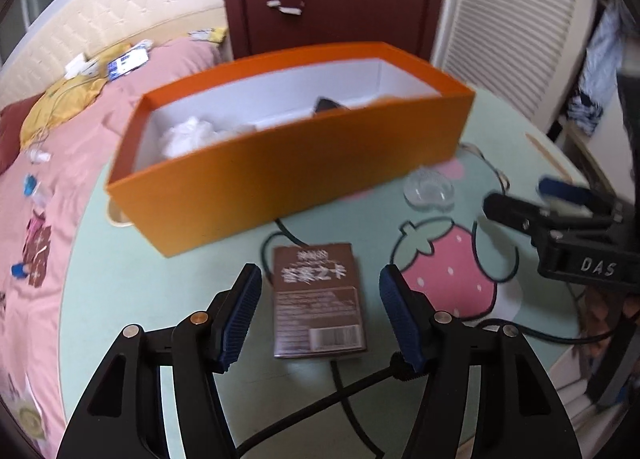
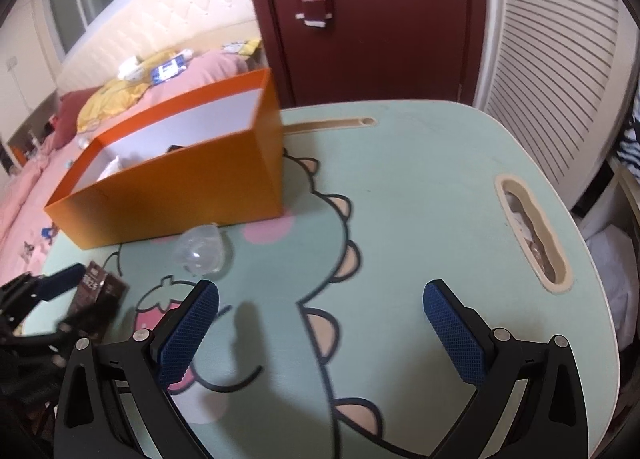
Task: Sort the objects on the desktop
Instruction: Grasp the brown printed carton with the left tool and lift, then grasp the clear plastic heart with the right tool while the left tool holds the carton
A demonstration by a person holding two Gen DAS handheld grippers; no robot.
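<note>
A: Biggest first. The mint-green table with the cartoon print fills both views, but only the right wrist view shows its far right side: the long slot near the back edge and the oval handle cutout by the right rim.

B: And the orange box?

A: It sits toward the back left of the table, open on top and white inside. The left wrist view looks over its long wall and shows crumpled white stuff at one end and a dark object further along. I cannot tell what the dark one is: the wall cuts it off. The right wrist view shows only a sliver of either.

B: The grippers?

A: The left gripper has its fingers spread apart, with the brown card box lying flat on the table between them, not touched by either pad as far as I can see. The right gripper is also spread wide, with bare table between its fingers.

B: Smaller things?

A: A clear plastic piece lies just in front of the orange box, near its right end. It is blurred in both views. A black cable runs under the left gripper.

B: Open room?

A: The table's right half is bare up to the rim.
</note>
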